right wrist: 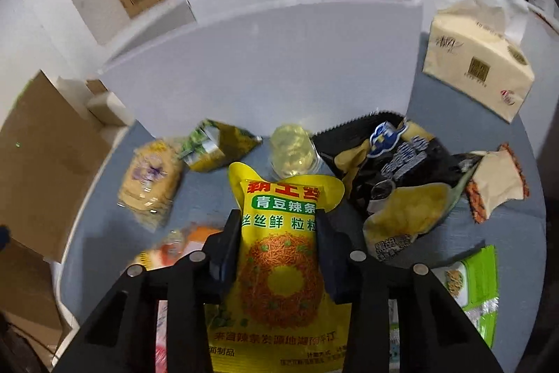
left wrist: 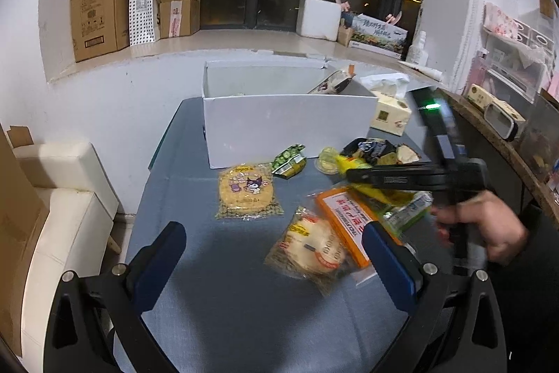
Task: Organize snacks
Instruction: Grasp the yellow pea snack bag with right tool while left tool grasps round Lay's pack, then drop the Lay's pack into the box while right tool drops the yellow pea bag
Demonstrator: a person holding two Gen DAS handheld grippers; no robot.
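Observation:
My right gripper (right wrist: 277, 219) is shut on a yellow snack packet (right wrist: 283, 268) with green and red print, pads pressing both its sides. A jelly cup (right wrist: 291, 151), a black chip bag (right wrist: 394, 163) and a green pack (right wrist: 220, 142) lie beyond it, before the white box (right wrist: 265, 58). My left gripper (left wrist: 272, 229) stands open above the blue-grey table (left wrist: 209, 268), with a rice cracker pack (left wrist: 311, 247) and an orange pack (left wrist: 346, 219) near its right finger. A round cartoon cracker pack (left wrist: 246, 189) lies further ahead. One snack (left wrist: 332, 81) leans inside the white box (left wrist: 290, 124).
A tissue pack (left wrist: 389, 112) sits right of the box. A hand (left wrist: 489, 226) holds the right gripper's handle at the table's right. Cardboard boxes (left wrist: 99, 9) stand on the window sill. White cushions (left wrist: 66, 170) are at the left, a wooden counter edge (left wrist: 496, 135) at the right.

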